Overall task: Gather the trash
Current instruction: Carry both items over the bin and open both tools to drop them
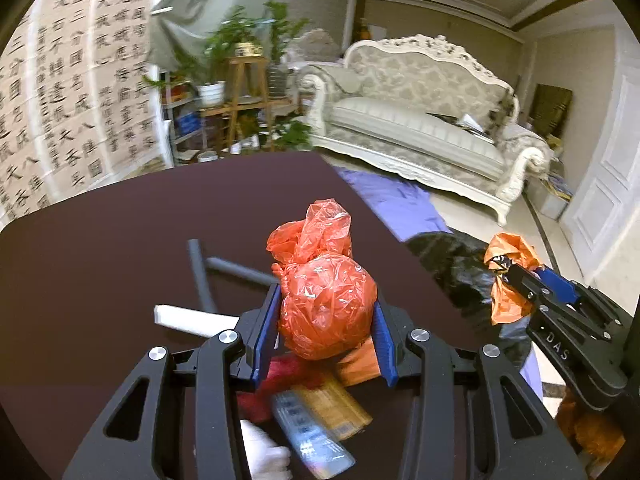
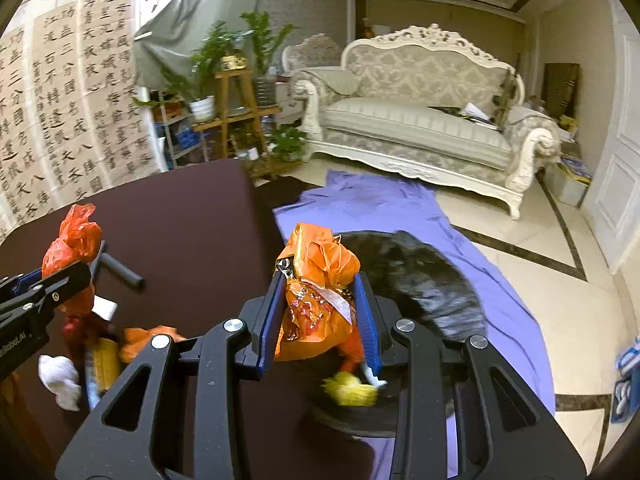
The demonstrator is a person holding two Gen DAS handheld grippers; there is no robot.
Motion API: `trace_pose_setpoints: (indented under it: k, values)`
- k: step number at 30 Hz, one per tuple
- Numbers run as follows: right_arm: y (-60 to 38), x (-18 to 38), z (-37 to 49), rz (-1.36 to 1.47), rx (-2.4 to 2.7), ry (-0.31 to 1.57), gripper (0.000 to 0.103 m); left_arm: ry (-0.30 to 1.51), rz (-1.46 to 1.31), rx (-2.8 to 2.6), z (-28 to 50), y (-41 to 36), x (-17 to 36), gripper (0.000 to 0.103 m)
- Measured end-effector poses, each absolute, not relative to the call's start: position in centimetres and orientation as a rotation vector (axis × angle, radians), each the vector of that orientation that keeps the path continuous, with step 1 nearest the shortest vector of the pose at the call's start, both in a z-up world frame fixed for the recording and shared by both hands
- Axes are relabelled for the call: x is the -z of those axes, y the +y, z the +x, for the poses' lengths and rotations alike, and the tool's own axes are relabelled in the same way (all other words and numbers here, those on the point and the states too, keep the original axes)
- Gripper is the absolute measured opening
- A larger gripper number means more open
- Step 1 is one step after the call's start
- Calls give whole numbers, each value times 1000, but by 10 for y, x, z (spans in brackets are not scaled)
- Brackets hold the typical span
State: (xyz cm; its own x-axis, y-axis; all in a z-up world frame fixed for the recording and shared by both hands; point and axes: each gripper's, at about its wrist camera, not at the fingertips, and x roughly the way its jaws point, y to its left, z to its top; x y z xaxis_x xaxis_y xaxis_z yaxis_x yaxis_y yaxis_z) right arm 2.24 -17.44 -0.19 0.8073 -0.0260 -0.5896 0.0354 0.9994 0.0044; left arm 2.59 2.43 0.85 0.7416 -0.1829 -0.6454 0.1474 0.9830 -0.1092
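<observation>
Between the blue pads of the left gripper (image 1: 326, 312) sits a knotted red plastic bag (image 1: 326, 304), held just above the dark worktop (image 1: 120, 232), while the right gripper (image 2: 320, 312) clamps an orange wrapper bundle (image 2: 318, 300) over the black trash bag (image 2: 420, 280) ahead of it. Releasing well probably means opening the right jaws only once the bundle is squarely above the bag's mouth, then carrying the red bag rightward. Below and behind the left gripper lie loose packets (image 1: 320, 416), a white tissue (image 1: 264, 452) and a grey tube (image 1: 200, 276), not yet collected, which could snag a low pass.
</observation>
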Motion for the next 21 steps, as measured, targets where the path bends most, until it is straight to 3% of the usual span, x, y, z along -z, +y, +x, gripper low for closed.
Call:
trace_pose_setpoints:
  k: [21]
  values:
    - [-242,26,45,68,100,634,34,757,80,288,73,-81,22,42]
